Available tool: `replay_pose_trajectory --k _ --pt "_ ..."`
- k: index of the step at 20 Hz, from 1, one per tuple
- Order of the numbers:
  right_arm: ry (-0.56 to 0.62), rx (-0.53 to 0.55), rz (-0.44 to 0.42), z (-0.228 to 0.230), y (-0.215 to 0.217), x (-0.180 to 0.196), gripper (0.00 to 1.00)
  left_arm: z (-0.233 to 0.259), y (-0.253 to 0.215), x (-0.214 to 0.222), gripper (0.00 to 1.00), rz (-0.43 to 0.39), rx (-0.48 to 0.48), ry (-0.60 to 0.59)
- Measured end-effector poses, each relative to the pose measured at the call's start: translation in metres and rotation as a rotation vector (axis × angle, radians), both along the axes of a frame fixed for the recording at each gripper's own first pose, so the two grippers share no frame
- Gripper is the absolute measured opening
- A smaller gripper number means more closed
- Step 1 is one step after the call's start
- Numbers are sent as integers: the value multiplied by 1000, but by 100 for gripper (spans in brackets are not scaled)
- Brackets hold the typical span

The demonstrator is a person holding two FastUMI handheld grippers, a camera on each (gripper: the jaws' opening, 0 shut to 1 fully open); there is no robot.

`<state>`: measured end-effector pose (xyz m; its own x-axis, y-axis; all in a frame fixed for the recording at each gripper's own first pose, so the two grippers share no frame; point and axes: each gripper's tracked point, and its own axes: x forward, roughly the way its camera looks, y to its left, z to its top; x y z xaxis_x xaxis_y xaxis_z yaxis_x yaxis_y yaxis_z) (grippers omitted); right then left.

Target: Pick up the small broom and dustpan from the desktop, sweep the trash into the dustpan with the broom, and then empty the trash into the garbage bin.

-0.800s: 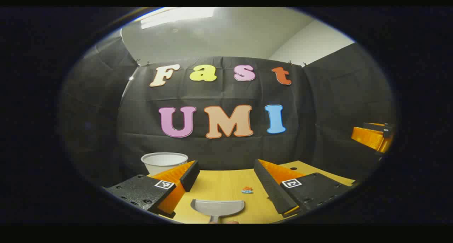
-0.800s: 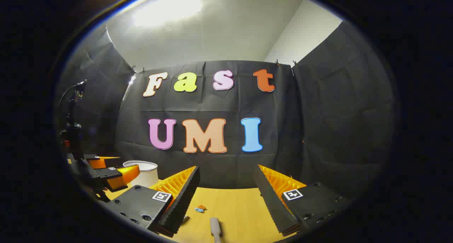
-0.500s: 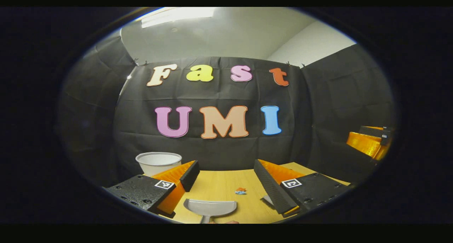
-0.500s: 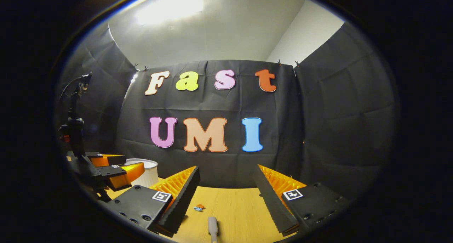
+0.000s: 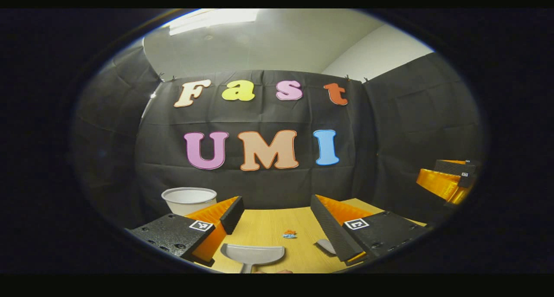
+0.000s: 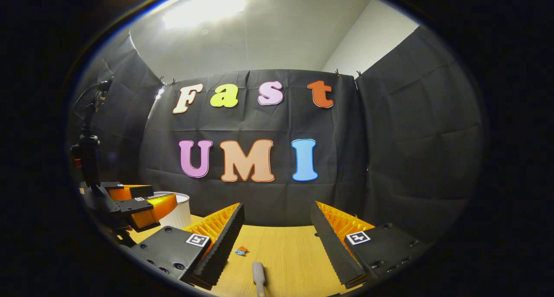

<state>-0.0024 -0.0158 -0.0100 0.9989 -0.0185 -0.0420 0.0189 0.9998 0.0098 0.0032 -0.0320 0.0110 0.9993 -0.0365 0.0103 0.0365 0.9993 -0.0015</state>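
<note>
A grey dustpan [image 5: 253, 253] lies on the wooden desktop [image 5: 268, 227] below and between the open fingers of my left gripper [image 5: 275, 217]. A small scrap of trash [image 5: 289, 234] lies just beyond the pan. A grey piece that may be the broom [image 5: 325, 246] peeks out beside the right finger. In the right gripper view, the broom handle [image 6: 258, 274] lies on the desktop [image 6: 285, 249] between the open fingers of my right gripper [image 6: 277, 221], with the trash [image 6: 240, 250] to its left. The left gripper [image 6: 136, 204] hangs at the far left there. The right gripper [image 5: 450, 178] shows at the far right of the left gripper view.
A white garbage bin [image 5: 188, 200] stands at the back left of the desktop, seen again as the bin [image 6: 179, 212] behind the left gripper. A black stand with a cable [image 6: 88, 154] rises at the far left. Black cloth walls close the booth.
Both views have shifted slightly: the dustpan and trash slid left in the left gripper view, and the grey piece by its right finger came into sight. Both grippers stay open.
</note>
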Motion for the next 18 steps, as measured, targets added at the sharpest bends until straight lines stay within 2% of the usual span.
replay_pose_trajectory --k 8,15,18 --pt "17 21 0 -8 -11 2 98 -1 -1 -4 94 20 19 -2" --pt "30 38 61 -17 -8 7 98 0 9 -9 92 89 38 -2" --pt "44 14 81 -23 -10 11 98 -1 12 -13 94 122 50 2"
